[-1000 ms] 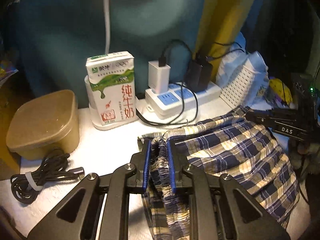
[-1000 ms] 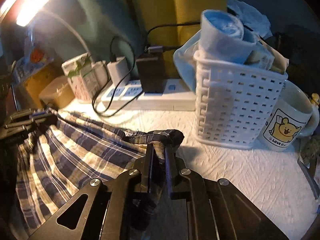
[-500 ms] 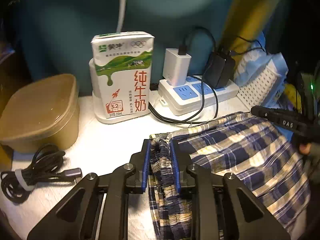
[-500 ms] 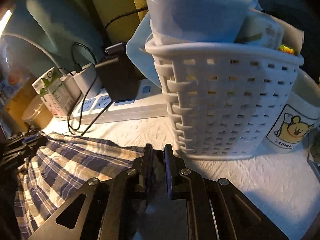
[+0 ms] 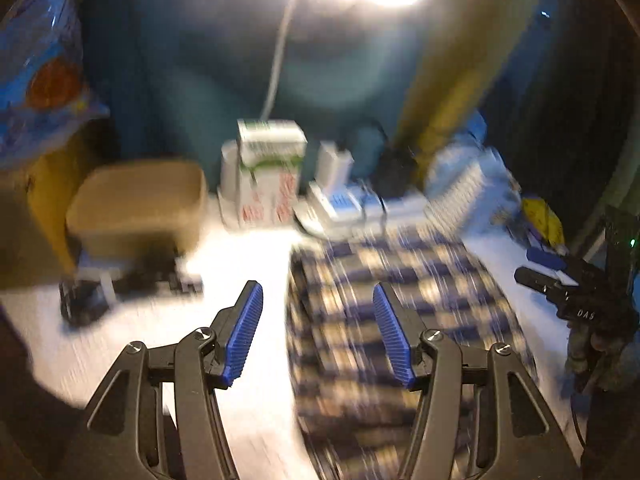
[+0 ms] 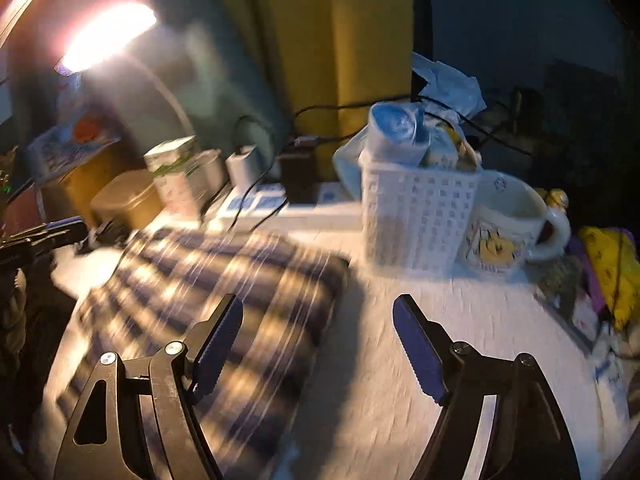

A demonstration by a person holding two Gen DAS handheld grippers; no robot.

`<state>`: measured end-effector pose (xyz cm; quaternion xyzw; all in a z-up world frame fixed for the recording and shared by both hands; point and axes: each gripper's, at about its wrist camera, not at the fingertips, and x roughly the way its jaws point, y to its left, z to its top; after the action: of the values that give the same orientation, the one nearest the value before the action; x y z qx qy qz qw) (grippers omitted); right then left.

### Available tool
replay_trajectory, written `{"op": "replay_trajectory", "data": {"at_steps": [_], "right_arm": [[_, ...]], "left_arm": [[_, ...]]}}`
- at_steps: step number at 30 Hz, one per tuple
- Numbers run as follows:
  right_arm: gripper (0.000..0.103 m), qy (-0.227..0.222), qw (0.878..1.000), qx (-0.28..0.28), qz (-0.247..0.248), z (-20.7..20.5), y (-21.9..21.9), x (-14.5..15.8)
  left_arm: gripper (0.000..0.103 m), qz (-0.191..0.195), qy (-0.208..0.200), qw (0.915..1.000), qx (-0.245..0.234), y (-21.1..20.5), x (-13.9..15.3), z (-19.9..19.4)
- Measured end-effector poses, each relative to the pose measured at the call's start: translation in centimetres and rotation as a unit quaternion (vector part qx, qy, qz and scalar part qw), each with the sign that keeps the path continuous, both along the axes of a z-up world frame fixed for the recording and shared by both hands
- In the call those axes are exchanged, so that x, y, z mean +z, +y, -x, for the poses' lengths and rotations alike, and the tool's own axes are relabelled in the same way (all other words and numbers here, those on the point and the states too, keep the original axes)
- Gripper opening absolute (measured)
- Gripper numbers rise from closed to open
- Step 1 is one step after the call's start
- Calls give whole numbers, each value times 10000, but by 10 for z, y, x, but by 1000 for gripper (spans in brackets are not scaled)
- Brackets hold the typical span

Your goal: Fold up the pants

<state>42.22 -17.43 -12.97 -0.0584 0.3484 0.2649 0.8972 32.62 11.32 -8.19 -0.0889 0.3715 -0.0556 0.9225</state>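
Observation:
The blue and cream plaid pants (image 5: pixel 400 300) lie flat on the white table, blurred by motion. My left gripper (image 5: pixel 318 332) is open and empty, raised above the pants' left edge. My right gripper (image 6: pixel 318 340) is open and empty above the pants' right edge; the pants (image 6: pixel 208 300) lie under its left finger. The right gripper also shows at the right edge of the left wrist view (image 5: pixel 560 284), and the left gripper at the left edge of the right wrist view (image 6: pixel 44 236).
Behind the pants stand a milk carton (image 5: pixel 268 172), a power strip with chargers (image 5: pixel 352 204), a white basket (image 6: pixel 416 208) and a mug (image 6: pixel 508 224). A brown lidded box (image 5: pixel 140 204) and a coiled cable (image 5: pixel 120 280) sit at the left. A lamp (image 6: pixel 104 36) shines above.
Both grippers have opened and let go of the pants' edge. Both have pulled back and up from the table. The pants now lie flat on the table.

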Motion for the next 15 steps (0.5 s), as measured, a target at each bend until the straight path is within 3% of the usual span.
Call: {"op": "replay_trajectory", "data": {"at_steps": [6, 9, 13, 15], "right_arm": [[79, 240, 9994, 154, 176, 70, -7, -20], [79, 348, 9991, 241, 64, 103, -12, -24], [79, 360, 9977, 250, 511, 122, 5, -40], [70, 407, 9975, 105, 567, 118, 7, -50]], "left_arm": [[57, 213, 463, 9987, -88, -13, -41, 26], [57, 231, 271, 9992, -184, -12, -39, 34], [56, 253, 342, 9988, -247, -13, -42, 27], [45, 276, 428, 9982, -319, -16, -47, 25]]}}
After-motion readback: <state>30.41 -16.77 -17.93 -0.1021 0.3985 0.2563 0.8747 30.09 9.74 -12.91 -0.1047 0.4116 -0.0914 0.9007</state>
